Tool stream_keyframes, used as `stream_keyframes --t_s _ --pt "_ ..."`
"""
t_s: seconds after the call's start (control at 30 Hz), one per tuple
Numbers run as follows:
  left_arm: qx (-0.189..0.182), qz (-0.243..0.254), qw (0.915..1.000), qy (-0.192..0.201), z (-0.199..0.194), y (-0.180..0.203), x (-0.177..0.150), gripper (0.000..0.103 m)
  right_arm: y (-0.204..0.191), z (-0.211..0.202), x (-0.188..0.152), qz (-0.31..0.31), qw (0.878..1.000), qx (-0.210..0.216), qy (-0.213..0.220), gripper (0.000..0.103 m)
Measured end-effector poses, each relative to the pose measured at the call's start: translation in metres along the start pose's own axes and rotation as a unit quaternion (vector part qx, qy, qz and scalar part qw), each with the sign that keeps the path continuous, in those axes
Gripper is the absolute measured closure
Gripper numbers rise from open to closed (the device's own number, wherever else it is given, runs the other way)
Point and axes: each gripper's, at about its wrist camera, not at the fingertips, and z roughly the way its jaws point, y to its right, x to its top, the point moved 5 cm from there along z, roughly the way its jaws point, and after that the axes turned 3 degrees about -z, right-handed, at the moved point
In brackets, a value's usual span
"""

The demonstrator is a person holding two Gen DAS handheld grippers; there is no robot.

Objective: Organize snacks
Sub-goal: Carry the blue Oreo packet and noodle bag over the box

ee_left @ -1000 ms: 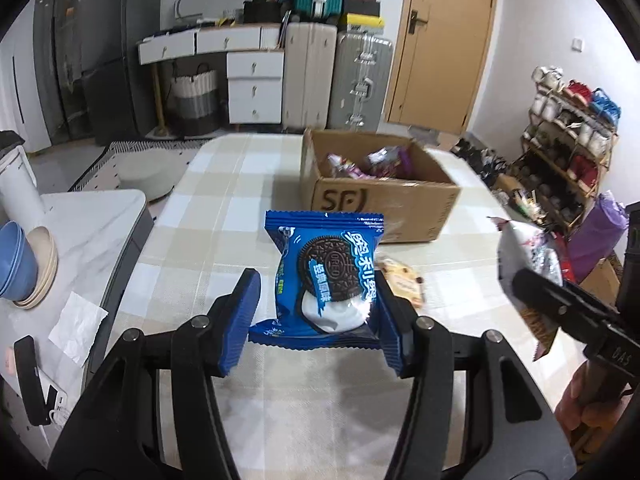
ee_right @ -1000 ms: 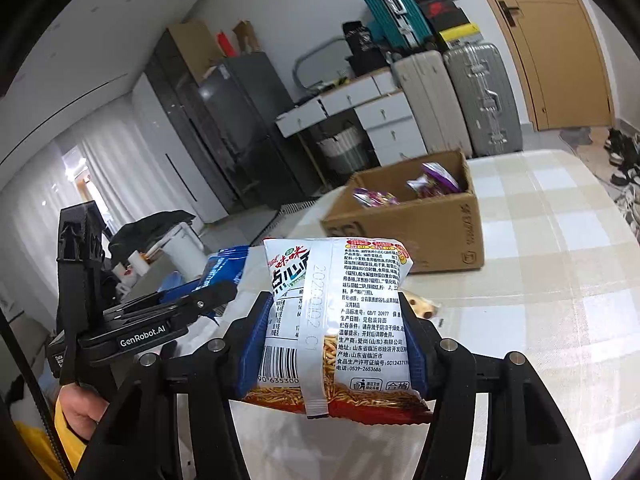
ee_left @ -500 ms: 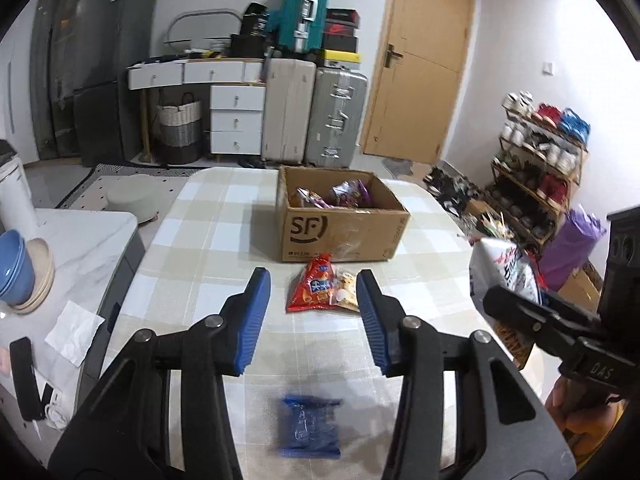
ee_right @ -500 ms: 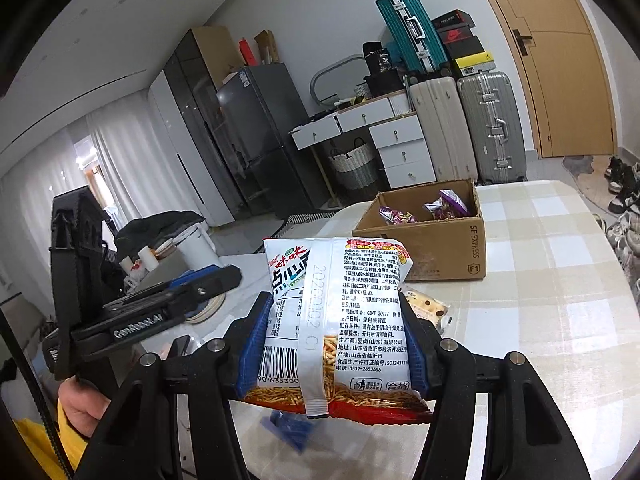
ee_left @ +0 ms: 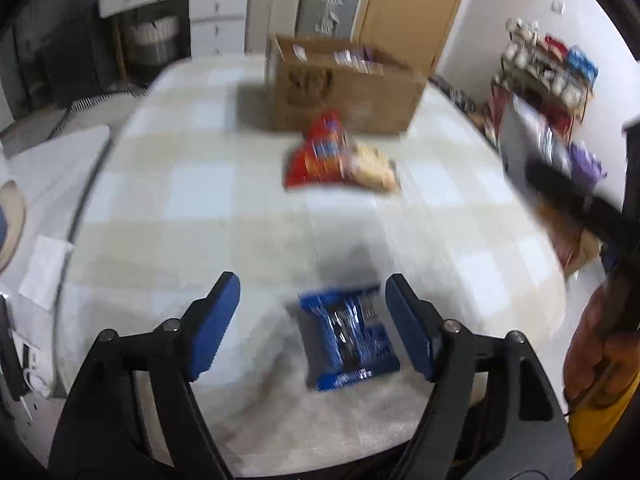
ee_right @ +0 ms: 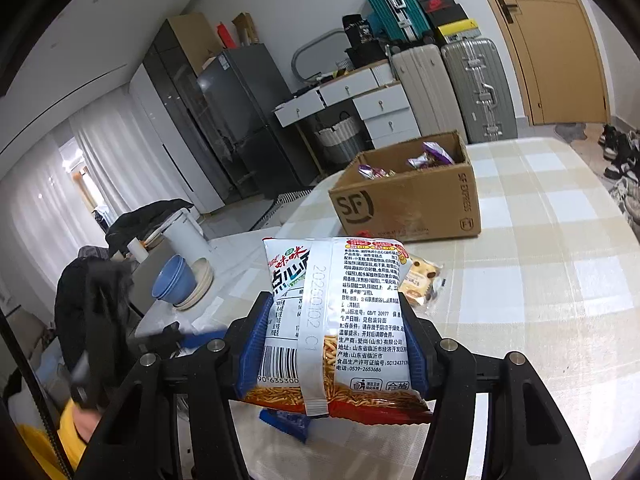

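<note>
A blue cookie packet lies flat on the checked tablecloth, and a corner of the packet shows under the right gripper's bag. My left gripper hovers over it, jaws opening, pads wide of the packet and not touching it. My right gripper is shut on a white noodle snack bag, held upright above the table. Farther off stands an open cardboard box with several snacks inside. In front of it lie a red snack bag and a beige biscuit packet.
A white side counter at the left carries blue bowls and a white kettle. Suitcases and drawers stand behind the table. A shoe rack is at the right. A hand holds the right gripper.
The blue cookie packet left my left gripper and now lies on the table. The left gripper has dipped down over it with wider jaws. The right gripper still holds its bag.
</note>
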Motion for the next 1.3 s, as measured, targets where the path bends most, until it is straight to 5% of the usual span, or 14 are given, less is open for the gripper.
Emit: stream_keyframes --t_s 0.33,0.4,0.63,1.0,1.3 --pt "0.034 0.03 0.9948 -0.091 0.062 0.026 -0.035 0.035 0.008 0.002 -0.004 0.003 1.0 0.0 -0.002 0.044" --pt "0.035 0.033 0.9956 -0.08 0.061 0.026 -0.033 0.062 0.01 0.001 -0.004 0.004 1.0 0.0 -0.003 0.044" --pt "-0.014 0.023 0.9979 -0.058 0.054 0.022 -0.022 0.062 0.017 0.003 -0.006 0.014 1.0 0.002 -0.004 0.044" --pt "-0.011 0.03 0.9968 0.073 -0.021 0.015 0.084 0.062 0.02 0.005 0.034 -0.01 1.0 0.003 0.012 0.044" --pt "-0.016 0.02 0.9922 0.122 -0.028 0.019 0.177 0.062 0.024 0.02 0.112 -0.041 0.999 0.0 0.033 0.044"
